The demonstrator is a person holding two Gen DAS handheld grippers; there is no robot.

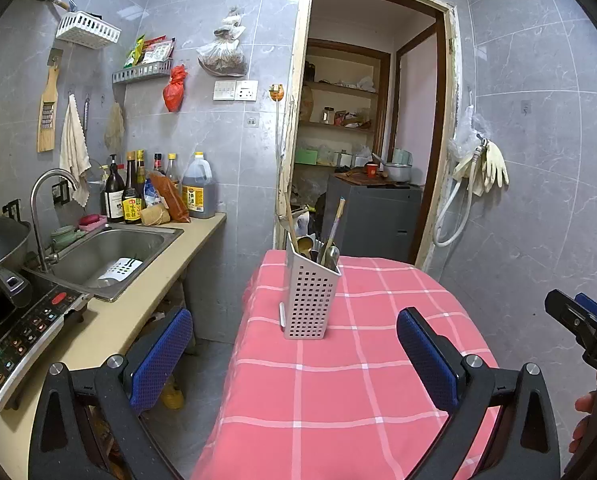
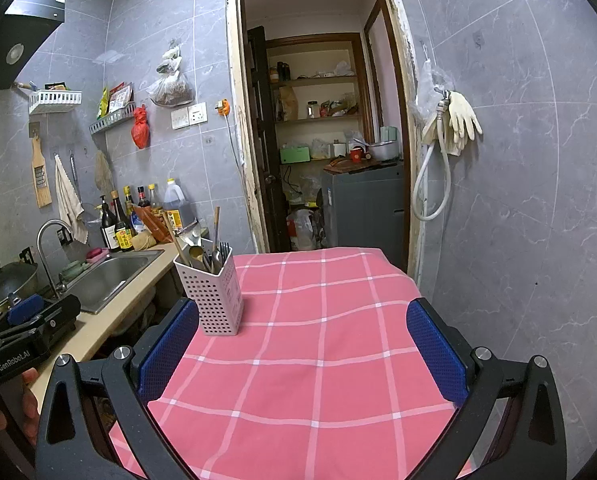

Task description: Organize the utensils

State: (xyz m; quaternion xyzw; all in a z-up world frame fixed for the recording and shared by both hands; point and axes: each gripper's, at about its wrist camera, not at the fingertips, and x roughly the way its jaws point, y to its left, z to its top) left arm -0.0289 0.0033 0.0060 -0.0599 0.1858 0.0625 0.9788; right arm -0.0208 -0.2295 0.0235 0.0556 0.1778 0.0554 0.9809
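1. The table (image 2: 322, 360) with the pink checked cloth takes most of the room in front of the person. Apart from one holder, the cloth is bare in both views.
2. The kitchen counter (image 1: 170, 276) with its steel sink (image 1: 110, 252) runs along the left side, with sauce bottles (image 1: 132, 192) at the back.
3. The white perforated holder (image 1: 310, 300) stands upright on the table, near the edge that faces the counter. The utensils (image 1: 326, 248) are already in it: chopsticks, spoons and, in the right wrist view, a fork.
4. The left gripper (image 1: 294, 356) is wide open and holds nothing; it points at the holder from a little way off.
5. The right gripper (image 2: 302, 348) is also wide open and empty, above the bare cloth, with the holder just beside its left finger.
6. My judgement: no loose utensil lies on the cloth, so the sorting looks finished or nearly so. A next move, if any, calls only for checking the table or drawing both grippers back.
7. Writing: "GenRobot.AI" is readable on the body of the left gripper, seen in the right wrist view. The bottle labels are too small to read.
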